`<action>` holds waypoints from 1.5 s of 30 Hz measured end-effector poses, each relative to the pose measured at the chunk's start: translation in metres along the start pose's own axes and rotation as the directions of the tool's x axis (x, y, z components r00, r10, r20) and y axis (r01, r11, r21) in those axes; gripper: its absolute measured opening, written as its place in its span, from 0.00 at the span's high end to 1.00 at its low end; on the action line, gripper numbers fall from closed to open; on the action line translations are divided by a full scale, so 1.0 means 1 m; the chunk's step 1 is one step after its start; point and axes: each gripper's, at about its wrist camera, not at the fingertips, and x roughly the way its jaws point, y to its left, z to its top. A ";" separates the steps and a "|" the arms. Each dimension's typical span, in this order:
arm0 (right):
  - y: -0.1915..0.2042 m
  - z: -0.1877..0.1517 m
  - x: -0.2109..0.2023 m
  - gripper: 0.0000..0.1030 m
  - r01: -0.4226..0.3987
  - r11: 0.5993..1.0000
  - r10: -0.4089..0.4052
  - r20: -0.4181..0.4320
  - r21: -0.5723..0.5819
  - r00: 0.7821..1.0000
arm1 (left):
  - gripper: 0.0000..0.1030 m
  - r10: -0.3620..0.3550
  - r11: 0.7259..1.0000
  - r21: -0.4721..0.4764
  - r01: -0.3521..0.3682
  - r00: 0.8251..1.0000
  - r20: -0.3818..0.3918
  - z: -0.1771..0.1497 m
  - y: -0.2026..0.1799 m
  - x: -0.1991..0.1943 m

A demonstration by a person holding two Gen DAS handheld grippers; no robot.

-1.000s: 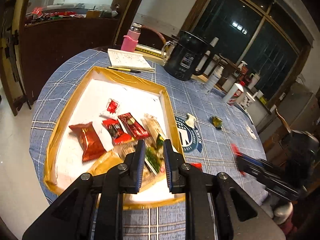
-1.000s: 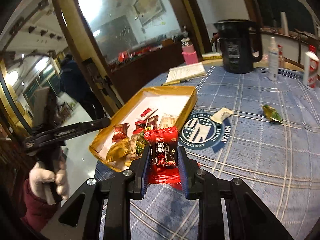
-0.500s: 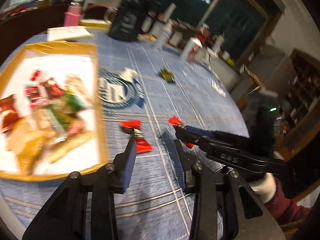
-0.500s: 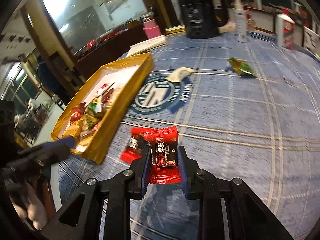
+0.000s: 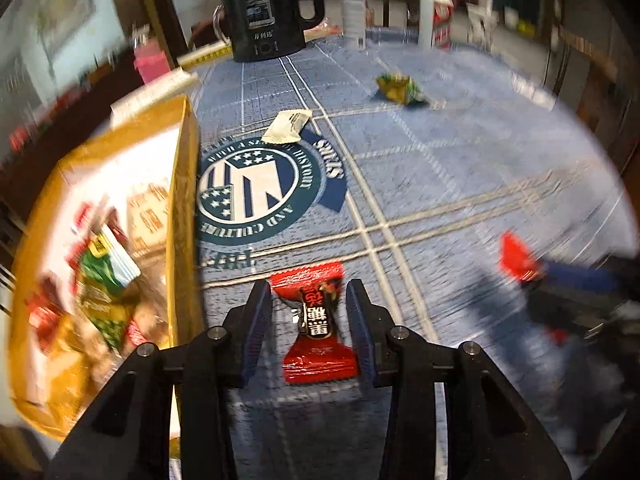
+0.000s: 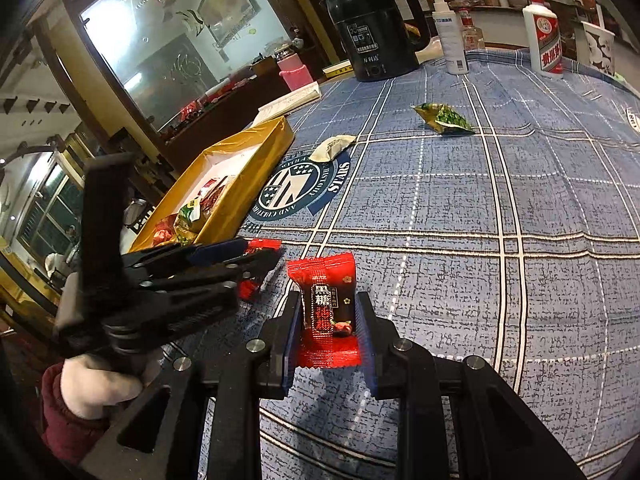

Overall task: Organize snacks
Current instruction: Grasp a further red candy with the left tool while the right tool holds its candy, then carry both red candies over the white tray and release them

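My right gripper [image 6: 326, 316] is shut on a red candy packet [image 6: 329, 308] and holds it just above the blue checked tablecloth. My left gripper [image 5: 310, 304] is open, its jaws on either side of a second red candy packet [image 5: 316, 320] that lies on the cloth; that packet shows in the right wrist view [image 6: 256, 268] under the left fingers. A gold-rimmed tray [image 5: 182, 184] at the left holds several snack packets. A white sachet [image 5: 287, 125] and a green snack packet [image 5: 398, 87] lie farther out on the cloth.
A black kettle [image 6: 374, 36], a spray bottle [image 6: 450, 36] and a white liquor bottle [image 6: 545, 42] stand at the table's far edge. A pink bottle [image 6: 294, 72] and a notebook [image 6: 290, 100] sit behind the tray. A round blue emblem [image 5: 250, 192] is printed beside the tray.
My left gripper has swung from over the tray to the cloth and now straddles the loose red packet. My right gripper has stayed shut on its packet and moved nearer the left one.
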 end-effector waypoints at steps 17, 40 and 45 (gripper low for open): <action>0.012 0.008 0.003 0.74 -0.006 1.000 0.006 0.007 -0.022 1.000 | 0.86 -0.231 0.943 -0.210 0.260 0.961 0.154 -0.001 0.064 -0.055; 0.181 0.102 0.138 0.75 -0.070 0.970 0.042 -0.122 -0.232 0.992 | 0.86 -0.168 0.789 -0.582 0.198 0.980 0.106 -0.007 0.275 0.001; 0.181 0.117 0.163 0.74 -0.051 0.980 0.027 -0.126 -0.193 0.992 | 0.84 -0.196 0.775 -0.585 0.240 0.971 0.139 -0.014 0.282 -0.003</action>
